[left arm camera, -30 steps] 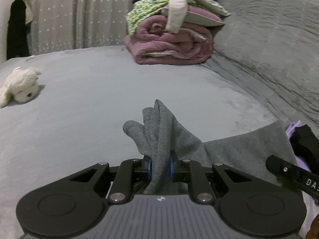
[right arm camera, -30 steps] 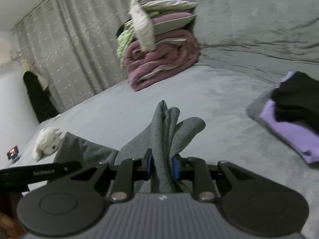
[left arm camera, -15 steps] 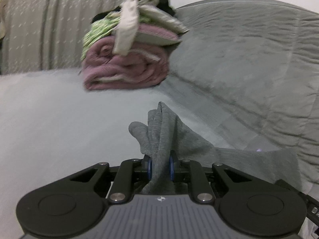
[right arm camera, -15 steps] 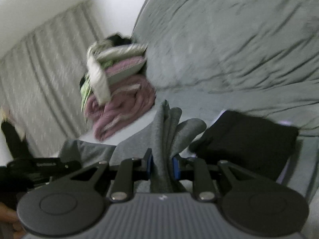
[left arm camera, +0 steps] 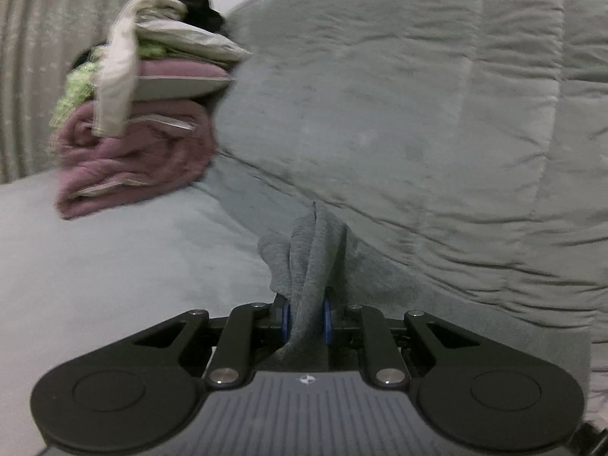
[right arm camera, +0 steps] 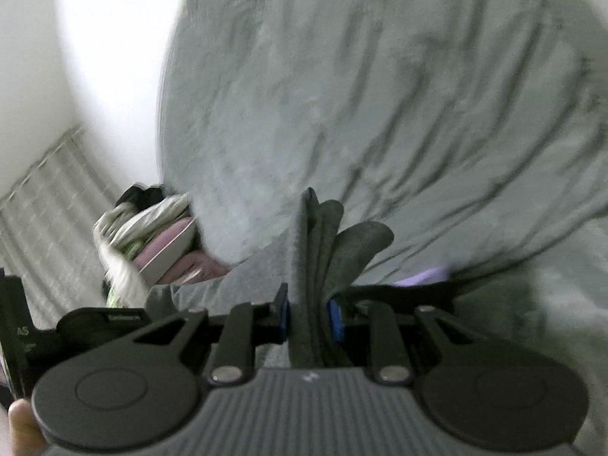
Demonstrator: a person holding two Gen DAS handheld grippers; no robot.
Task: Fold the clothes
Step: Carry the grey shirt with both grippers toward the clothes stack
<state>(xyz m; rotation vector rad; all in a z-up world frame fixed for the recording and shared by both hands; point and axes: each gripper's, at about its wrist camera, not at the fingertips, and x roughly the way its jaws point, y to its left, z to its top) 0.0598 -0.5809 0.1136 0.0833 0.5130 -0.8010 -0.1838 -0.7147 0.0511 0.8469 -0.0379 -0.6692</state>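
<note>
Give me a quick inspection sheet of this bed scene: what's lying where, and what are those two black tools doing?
Surface: grey bed cover, bare in front of the left tool.
Job's things: grey garment bunched between the pads of both tools.
Clutter: pile of folded bedding and clothes; purple and black clothes, partly hidden.
Grippers: left tool and right tool both clamped on the garment.
Cables: nothing seen.
Surroundings: quilted grey duvet, curtain, white wall.

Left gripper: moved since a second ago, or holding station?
Yes. The left gripper, shut on the grey garment, has swung right: the folded pile slid from upper centre to the far left.
</note>
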